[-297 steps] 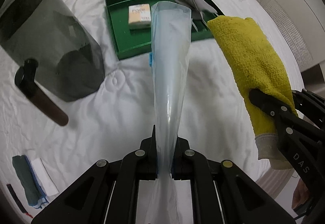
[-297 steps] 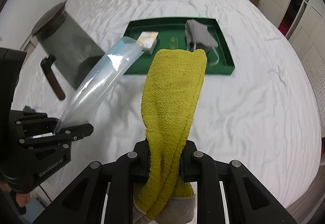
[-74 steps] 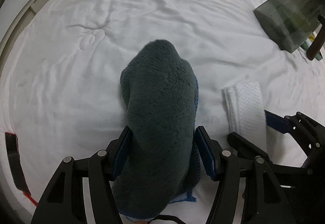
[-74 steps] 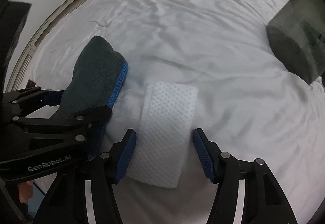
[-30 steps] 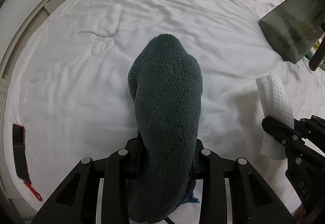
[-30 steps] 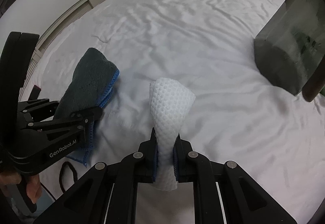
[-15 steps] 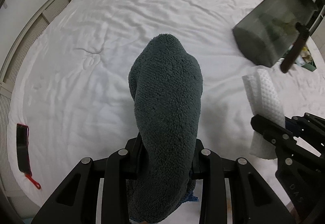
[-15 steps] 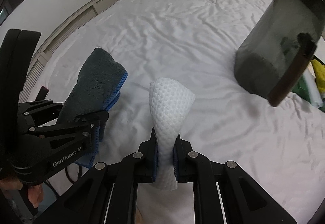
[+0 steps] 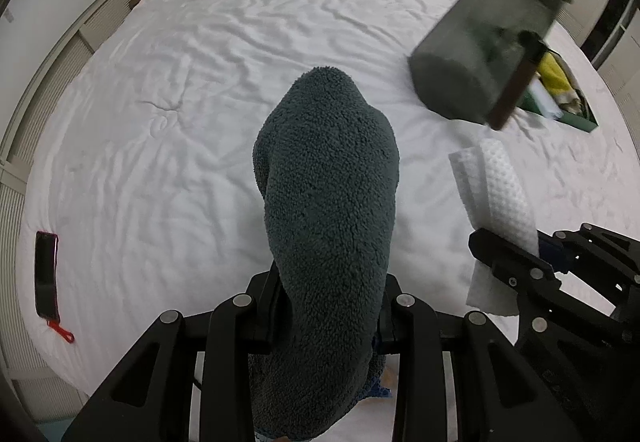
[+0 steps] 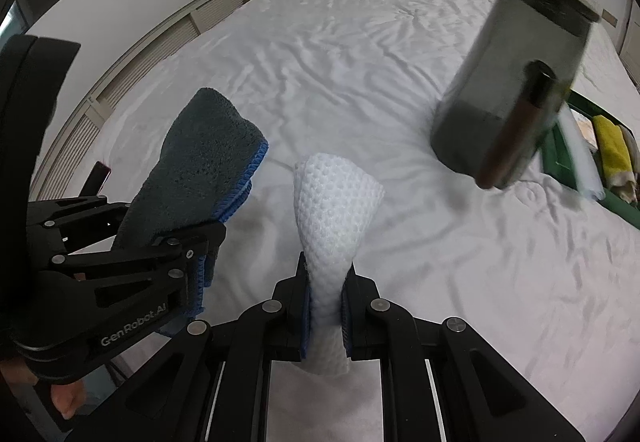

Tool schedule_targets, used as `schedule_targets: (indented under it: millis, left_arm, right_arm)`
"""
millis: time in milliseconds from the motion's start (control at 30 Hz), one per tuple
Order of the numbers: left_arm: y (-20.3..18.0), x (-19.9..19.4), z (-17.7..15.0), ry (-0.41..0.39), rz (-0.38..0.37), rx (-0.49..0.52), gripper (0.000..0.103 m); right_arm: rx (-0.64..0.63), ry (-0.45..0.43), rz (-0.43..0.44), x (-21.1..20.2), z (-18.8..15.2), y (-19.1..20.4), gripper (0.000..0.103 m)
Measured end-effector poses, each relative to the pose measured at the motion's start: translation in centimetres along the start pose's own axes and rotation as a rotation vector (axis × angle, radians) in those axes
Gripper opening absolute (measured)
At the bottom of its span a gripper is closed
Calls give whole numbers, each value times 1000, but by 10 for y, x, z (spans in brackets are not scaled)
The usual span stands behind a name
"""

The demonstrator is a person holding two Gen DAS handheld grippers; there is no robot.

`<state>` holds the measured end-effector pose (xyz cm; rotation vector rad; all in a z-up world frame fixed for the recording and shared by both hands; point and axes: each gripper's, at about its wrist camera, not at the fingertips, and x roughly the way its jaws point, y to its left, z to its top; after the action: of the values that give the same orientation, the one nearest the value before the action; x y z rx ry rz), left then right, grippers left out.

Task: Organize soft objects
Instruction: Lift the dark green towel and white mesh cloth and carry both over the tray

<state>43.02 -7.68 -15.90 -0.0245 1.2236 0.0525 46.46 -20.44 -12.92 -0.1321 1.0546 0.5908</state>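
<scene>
Gripping grey towel (image 9: 328, 209) in left claw (image 9: 326, 306), white cloth (image 10: 334, 209) in right claw (image 10: 325, 306), green tray (image 10: 560, 145) holding yellow towel (image 10: 612, 145)

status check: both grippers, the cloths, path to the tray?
Left gripper shut on grey towel, right gripper shut on white waffle cloth. Both cloths off the bed. Dark bin stands between them and green tray.
</scene>
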Motion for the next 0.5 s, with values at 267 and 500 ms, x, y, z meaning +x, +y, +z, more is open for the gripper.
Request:
schedule_targets:
  millis: [267, 500]
  left_arm:
    - [-50, -26, -12, -25, -42, 38, 28]
    - [-120, -42, -25, -18, -141, 117, 28]
  right_arm:
    - [57, 13, -53, -43, -32, -34, 11]
    - [131, 24, -132, -88, -69, -74, 11]
